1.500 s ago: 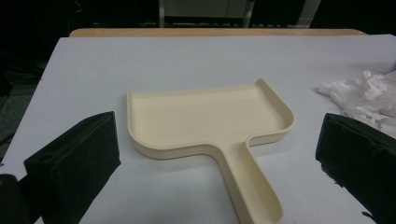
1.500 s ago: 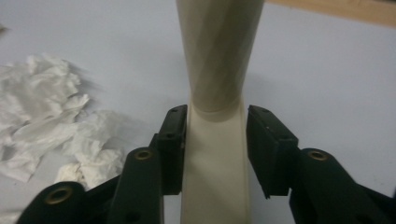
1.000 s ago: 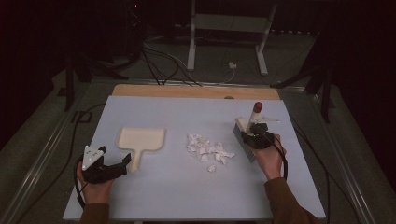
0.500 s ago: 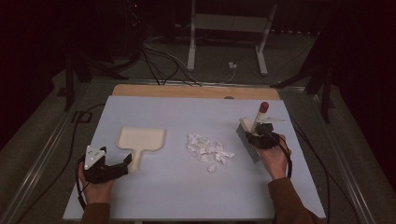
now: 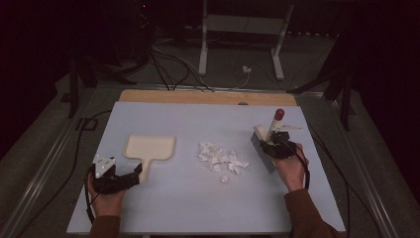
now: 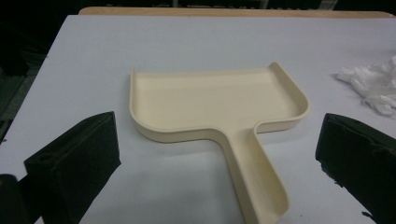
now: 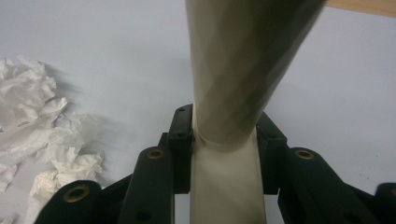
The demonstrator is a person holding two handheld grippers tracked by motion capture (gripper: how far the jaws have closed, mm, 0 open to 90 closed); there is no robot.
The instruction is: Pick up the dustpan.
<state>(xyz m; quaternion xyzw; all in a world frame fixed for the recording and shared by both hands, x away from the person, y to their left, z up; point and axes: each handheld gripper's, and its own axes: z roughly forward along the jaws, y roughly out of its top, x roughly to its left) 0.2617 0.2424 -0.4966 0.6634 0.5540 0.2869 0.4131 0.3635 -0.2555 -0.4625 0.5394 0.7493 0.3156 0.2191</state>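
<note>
Presently on the desk (image 5: 188, 208): one cream dustpan (image 5: 148, 148), lying flat left of centre, handle toward the person; in the left gripper view the handle's end is cut off by the lower edge. Left gripper (image 5: 130, 174), fingers spread wide either side of that handle, not touching it. One heap of crumpled white paper scraps (image 5: 220, 159), mid-desk, between dustpan and brush; cut off at the edge of both gripper views. One hand brush (image 5: 265, 146), red-tipped handle tilted up, bristles down on the desk; bristles partly hidden by the right gripper (image 7: 224, 140), whose fingers pinch the cream handle.
</note>
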